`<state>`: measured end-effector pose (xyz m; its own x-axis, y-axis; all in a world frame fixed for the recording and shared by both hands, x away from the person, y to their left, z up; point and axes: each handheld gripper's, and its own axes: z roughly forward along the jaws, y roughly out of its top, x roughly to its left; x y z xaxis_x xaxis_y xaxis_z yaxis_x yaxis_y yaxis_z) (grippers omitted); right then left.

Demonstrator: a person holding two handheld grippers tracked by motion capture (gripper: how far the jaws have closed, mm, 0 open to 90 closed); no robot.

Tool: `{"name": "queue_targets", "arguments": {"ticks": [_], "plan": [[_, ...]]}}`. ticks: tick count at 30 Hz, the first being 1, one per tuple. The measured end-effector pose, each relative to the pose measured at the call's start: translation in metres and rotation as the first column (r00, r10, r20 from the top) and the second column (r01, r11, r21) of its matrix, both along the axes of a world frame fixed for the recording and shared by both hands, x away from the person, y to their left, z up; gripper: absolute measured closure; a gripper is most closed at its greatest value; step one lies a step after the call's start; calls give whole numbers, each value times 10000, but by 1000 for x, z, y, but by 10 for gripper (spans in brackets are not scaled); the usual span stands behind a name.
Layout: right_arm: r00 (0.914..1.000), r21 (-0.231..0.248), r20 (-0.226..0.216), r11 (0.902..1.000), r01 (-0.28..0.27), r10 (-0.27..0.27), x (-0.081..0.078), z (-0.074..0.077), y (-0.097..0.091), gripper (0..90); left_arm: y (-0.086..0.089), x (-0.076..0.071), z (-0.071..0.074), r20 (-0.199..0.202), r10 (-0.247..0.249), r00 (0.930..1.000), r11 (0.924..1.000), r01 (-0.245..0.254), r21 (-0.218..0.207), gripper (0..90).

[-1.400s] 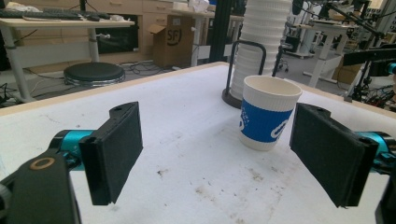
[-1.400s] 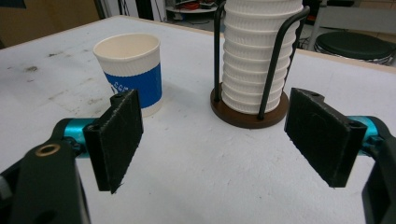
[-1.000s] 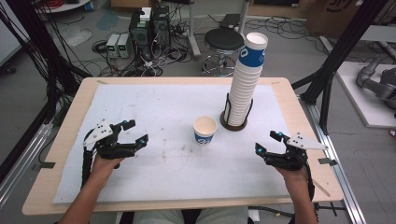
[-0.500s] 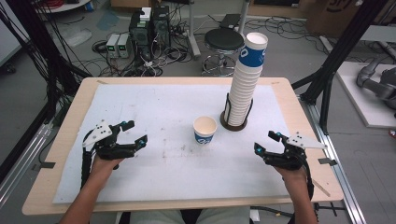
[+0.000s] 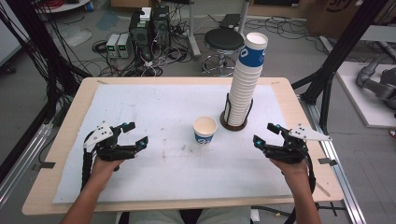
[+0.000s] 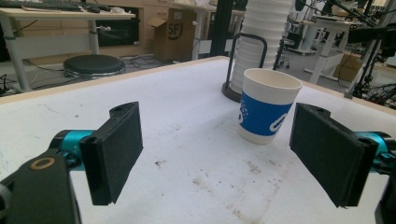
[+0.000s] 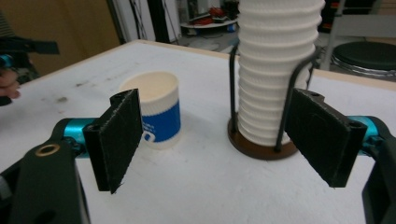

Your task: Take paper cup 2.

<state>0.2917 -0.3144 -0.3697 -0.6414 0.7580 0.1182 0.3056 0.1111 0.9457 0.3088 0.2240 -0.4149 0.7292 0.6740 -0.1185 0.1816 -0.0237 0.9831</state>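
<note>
A white paper cup (image 5: 205,130) with a blue band and white logo is seen mid-frame. The ribbed white cup stack (image 5: 244,81) is held in a black wire holder (image 5: 235,119) with a brown base. The white table cover (image 5: 154,112) is smudged with grey marks.

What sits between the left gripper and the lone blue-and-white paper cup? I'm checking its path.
Nothing: in the high view, bare white table cover separates the left gripper from the blue-and-white paper cup.

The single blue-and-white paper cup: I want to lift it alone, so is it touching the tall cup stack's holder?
Apart. The right gripper view shows bare table between the cup and the holder's brown base.
</note>
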Motion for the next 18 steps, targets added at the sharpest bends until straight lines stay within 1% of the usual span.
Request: {"name": "queue_targets", "arguments": {"ticks": [1, 2, 3, 4, 5, 8, 9, 13, 14, 15, 16, 18], "plan": [[9998, 28, 44, 9998, -198, 198, 3, 6, 3, 198, 0, 0, 0, -21, 9, 10000, 10000, -9, -30, 172], [9997, 11, -3, 9997, -246, 246, 5, 9, 5, 198, 1, 0, 0, -12, -8, 10000, 10000, 8, -46, 172], [9997, 11, -3, 9997, -246, 246, 5, 9, 5, 198, 1, 0, 0, -1, 5, 10000, 10000, -5, -70, 172], [9995, 24, -11, 9995, -303, 303, 9, 16, 8, 198, 1, 0, 0, -13, -34, 10000, 10000, 34, -78, 172], [9995, 24, -11, 9995, -303, 303, 9, 16, 8, 198, 1, 0, 0, -14, -69, 10000, 9999, 68, -111, 172], [9995, 46, 52, 9995, -299, 299, 16, 26, 11, 199, 2, 0, 0, -17, -100, 9999, 9999, 100, -106, 172], [9993, 72, 111, 9994, -347, 346, 21, 33, 14, 198, 1, 0, 0, -18, -70, 10000, 9999, 70, -151, 172], [9985, -121, 55, 9984, -550, 551, 29, 47, 22, 198, 2, 0, -1, -19, -105, 9999, 9998, 104, -161, 172], [9985, -121, 55, 9984, -550, 551, 29, 47, 22, 198, 2, 0, 0, -30, -121, 9999, 9998, 121, -157, 172], [9985, -160, 46, 9984, -539, 540, 32, 50, 24, 198, 2, 0, 0, -28, -123, 9999, 9998, 122, -164, 172], [9989, -248, 28, 9986, -474, 475, 36, 58, 28, 198, 2, 0, 0, -42, -113, 9999, 9998, 112, -165, 172], [9984, -383, 29, 9977, -556, 557, 40, 65, 32, 198, 3, 0, -1, -41, -111, 9999, 9998, 110, -176, 172]]}}
